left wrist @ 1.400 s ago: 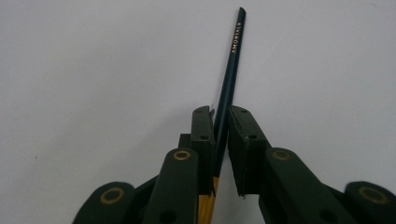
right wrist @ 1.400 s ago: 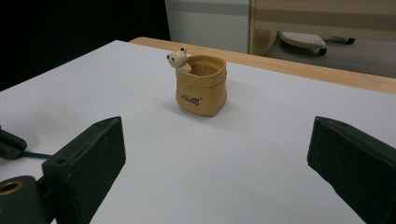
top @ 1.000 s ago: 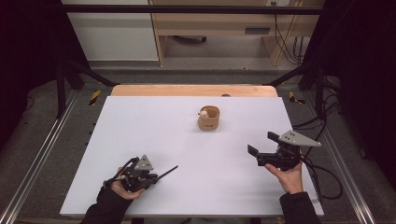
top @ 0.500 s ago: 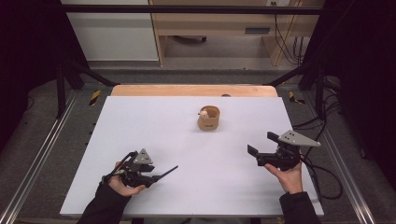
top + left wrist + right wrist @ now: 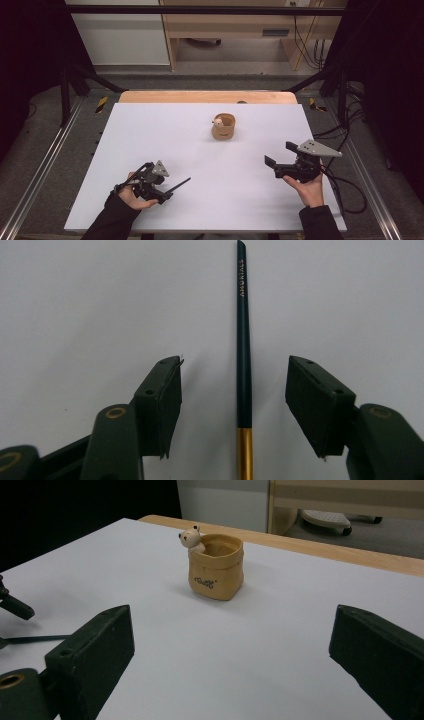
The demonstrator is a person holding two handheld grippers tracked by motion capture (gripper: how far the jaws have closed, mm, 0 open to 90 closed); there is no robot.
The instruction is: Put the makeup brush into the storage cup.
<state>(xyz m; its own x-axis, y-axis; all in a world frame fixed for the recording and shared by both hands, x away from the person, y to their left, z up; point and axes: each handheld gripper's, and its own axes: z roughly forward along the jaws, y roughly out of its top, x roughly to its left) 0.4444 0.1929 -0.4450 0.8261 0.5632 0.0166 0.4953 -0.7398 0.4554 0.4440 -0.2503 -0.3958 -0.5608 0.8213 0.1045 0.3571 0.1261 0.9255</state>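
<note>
A: Pencil (image 5: 243, 350) lies flat on the white table (image 5: 150, 130), dark green with a gold band near its close end, and it runs straight up the gap of the left gripper (image 5: 234, 390). Is it gripped?

B: No. Both jaws stand apart from it, released, with bare table on either side. In the high view the left gripper (image 5: 167, 189) sits at the near left corner with the pencil's shaft (image 5: 179, 184) sticking out toward the middle.

A: And the right gripper (image 5: 277, 159)?

B: Spread wide too, holding nothing, hovering at the right side and aimed at the pot (image 5: 216, 566), a small tan sack-shaped one with a bear (image 5: 190, 537) on its rim.

A: So what makes the pinch go well?

B: Probably centring first: the pencil sits nearer the right jaw than the left. The pads should come low enough to meet the shaft squarely, closing above the gold band, so the thin round shaft does not roll or swing.

A: The pot?

B: Well apart, mid-table toward the far edge.
</note>
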